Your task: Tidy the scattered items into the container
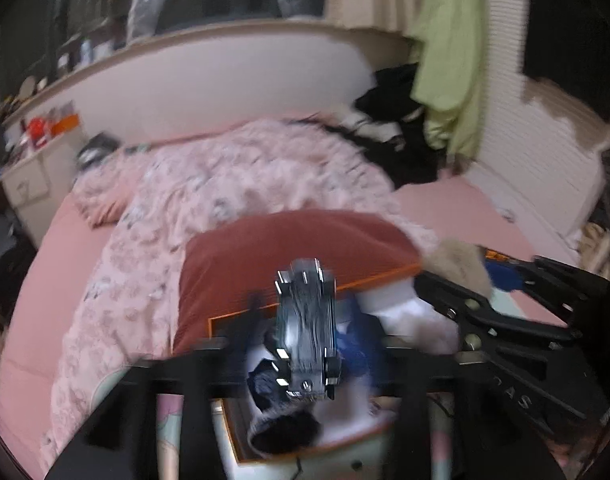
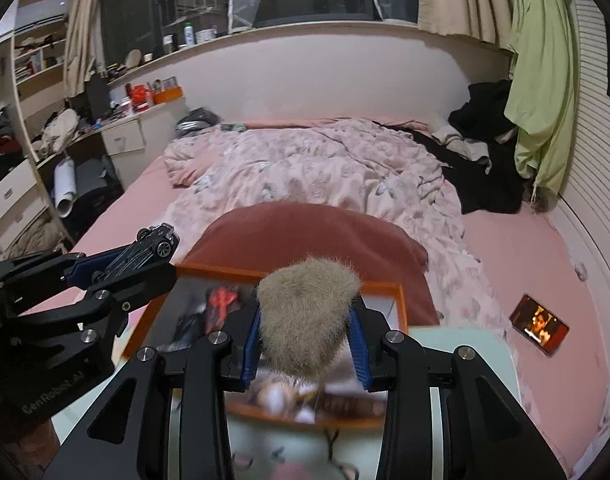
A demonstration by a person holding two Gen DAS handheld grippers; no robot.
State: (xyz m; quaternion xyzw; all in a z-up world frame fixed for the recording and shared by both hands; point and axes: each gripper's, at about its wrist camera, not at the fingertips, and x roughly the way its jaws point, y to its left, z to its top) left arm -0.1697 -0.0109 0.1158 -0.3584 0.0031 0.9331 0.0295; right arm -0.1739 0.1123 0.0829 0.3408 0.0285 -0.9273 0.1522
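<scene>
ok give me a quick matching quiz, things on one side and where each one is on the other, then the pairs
Things:
1. toy car
2. fur ball
3. phone
4. green cloth

Places:
A. lying on the pink sheet, screen lit
B. between the fingers of the right hand-held gripper
C. hanging at the right wall
D. at the left hand-held gripper, above the orange box

Pairs: 1-D, 2-B, 3-A, 4-C
</scene>
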